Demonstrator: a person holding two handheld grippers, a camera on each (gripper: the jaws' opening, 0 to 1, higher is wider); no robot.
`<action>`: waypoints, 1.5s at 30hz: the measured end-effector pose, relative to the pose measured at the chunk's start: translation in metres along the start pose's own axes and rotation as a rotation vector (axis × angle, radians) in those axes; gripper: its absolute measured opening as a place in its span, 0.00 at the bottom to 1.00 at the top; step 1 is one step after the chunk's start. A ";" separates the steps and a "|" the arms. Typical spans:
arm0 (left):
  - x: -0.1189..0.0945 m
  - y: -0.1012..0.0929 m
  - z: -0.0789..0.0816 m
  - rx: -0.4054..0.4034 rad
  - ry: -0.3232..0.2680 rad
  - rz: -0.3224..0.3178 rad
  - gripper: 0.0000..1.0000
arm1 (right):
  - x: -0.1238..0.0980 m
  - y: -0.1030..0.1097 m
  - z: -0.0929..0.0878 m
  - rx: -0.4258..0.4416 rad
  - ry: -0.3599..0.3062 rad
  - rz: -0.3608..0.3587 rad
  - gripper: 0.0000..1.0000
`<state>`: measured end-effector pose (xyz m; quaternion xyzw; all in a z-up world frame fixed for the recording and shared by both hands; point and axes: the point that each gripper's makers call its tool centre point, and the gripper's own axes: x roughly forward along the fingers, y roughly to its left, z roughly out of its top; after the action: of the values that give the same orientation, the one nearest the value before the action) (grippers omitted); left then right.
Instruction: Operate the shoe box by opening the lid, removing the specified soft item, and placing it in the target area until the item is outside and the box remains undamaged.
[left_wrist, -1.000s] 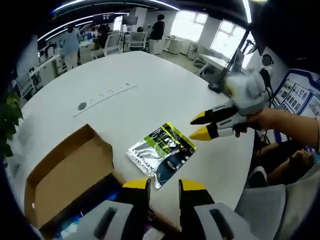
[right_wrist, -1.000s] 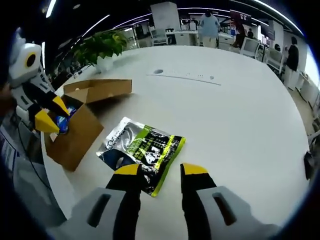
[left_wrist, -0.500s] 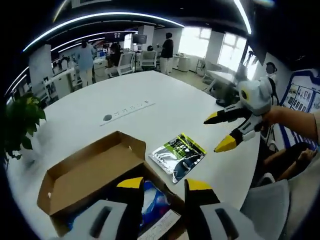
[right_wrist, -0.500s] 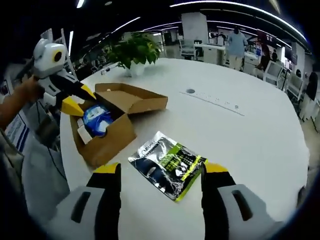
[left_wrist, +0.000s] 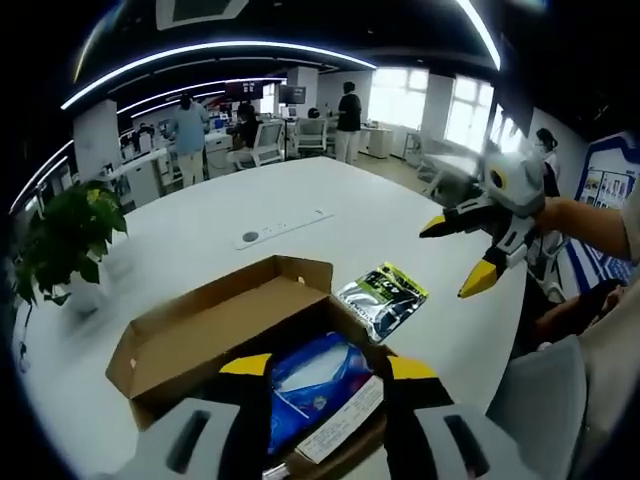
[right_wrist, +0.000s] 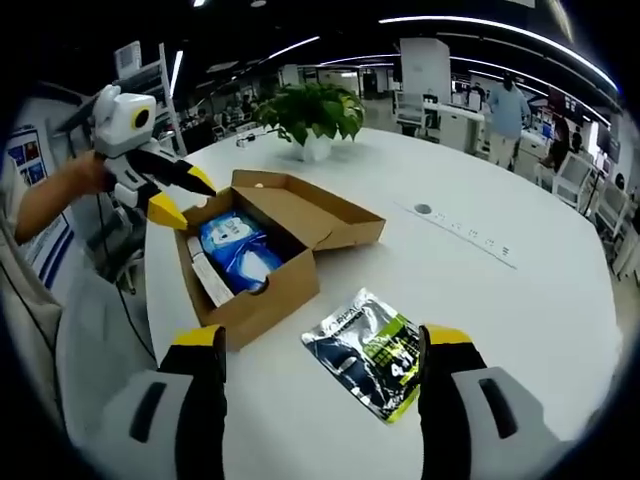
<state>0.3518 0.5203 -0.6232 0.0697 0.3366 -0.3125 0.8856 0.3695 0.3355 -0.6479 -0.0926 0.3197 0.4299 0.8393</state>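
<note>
An open brown cardboard shoe box (left_wrist: 215, 322) (right_wrist: 262, 290) sits on the white table, its lid flap folded back. Inside lie a blue soft packet (left_wrist: 318, 368) (right_wrist: 236, 244) and a white card. A silver and green pouch (left_wrist: 383, 293) (right_wrist: 371, 349) lies flat on the table beside the box. My left gripper (left_wrist: 328, 368) (right_wrist: 183, 200) hovers open over the box's near end, holding nothing. My right gripper (right_wrist: 322, 338) (left_wrist: 455, 257) is wide open above the pouch, apart from it, with a hand holding it.
A potted plant (left_wrist: 63, 240) (right_wrist: 312, 108) stands at the table's far side. A flush socket strip (left_wrist: 284, 227) (right_wrist: 466, 235) runs across the table's middle. People, desks and chairs are in the background. The table edge (right_wrist: 150, 310) runs close to the box.
Both views have drawn back and up from the pouch, which stays on the table. The right jaws have spread much wider, and the left jaws have also widened. The box interior has come into sight.
</note>
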 end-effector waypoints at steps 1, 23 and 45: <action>-0.004 0.002 -0.004 -0.003 0.001 0.008 0.47 | 0.002 0.005 0.004 0.012 -0.009 0.014 0.78; -0.057 0.057 -0.077 -0.112 -0.005 0.138 0.56 | 0.039 0.067 0.034 0.013 -0.046 0.150 0.70; -0.083 0.111 -0.134 -0.257 0.026 0.307 0.41 | 0.092 0.113 0.034 -0.003 0.009 0.205 0.56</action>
<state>0.2966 0.6955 -0.6821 0.0106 0.3707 -0.1275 0.9199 0.3364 0.4805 -0.6644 -0.0626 0.3305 0.5136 0.7893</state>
